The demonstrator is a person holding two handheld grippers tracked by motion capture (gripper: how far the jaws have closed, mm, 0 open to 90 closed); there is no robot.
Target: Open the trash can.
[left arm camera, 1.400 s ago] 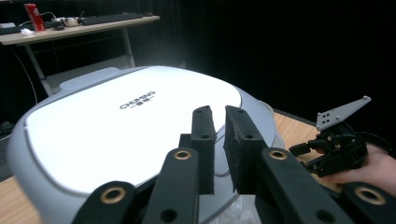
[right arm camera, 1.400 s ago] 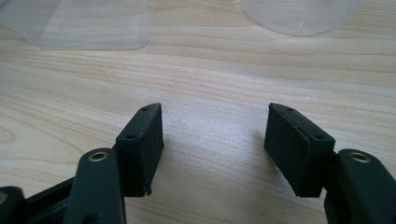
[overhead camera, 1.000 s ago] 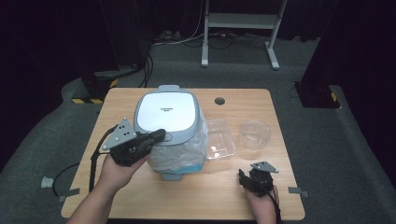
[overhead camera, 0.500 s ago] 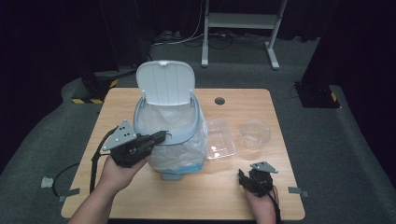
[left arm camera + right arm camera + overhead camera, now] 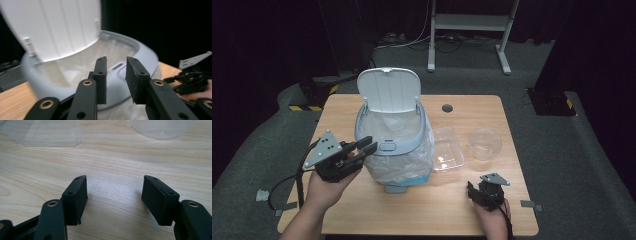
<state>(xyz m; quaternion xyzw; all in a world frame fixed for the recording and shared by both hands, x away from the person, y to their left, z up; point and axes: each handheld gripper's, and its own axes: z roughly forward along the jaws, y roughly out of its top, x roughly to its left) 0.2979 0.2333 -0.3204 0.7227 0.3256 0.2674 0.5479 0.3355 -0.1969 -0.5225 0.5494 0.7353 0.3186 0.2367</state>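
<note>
A pale blue bin (image 5: pixel 394 150) lined with a clear bag stands mid-table, its white lid (image 5: pixel 388 90) raised upright. My left gripper (image 5: pixel 366 146) hovers just off the bin's front-left rim, a short way left of the rim's button (image 5: pixel 386 146). In the left gripper view its jaws (image 5: pixel 116 60) point at the rim (image 5: pixel 147 55) under the lid (image 5: pixel 62 25); they have just been opening and hold nothing. My right gripper (image 5: pixel 482 189) rests low at the table's front right, open (image 5: pixel 115 187) over bare wood.
A clear rectangular tub (image 5: pixel 448 155) (image 5: pixel 50 132) lies right of the bin, with a clear round bowl (image 5: pixel 485 143) (image 5: pixel 162 127) beyond it. The wooden table (image 5: pixel 432 215) has a cable hole (image 5: pixel 447 108) at the back. The dark floor drops away on every side.
The bin's lid has swung from shut to upright. My left gripper has drawn back to the left off the rim button, and its jaws have parted. The right gripper has stayed put.
</note>
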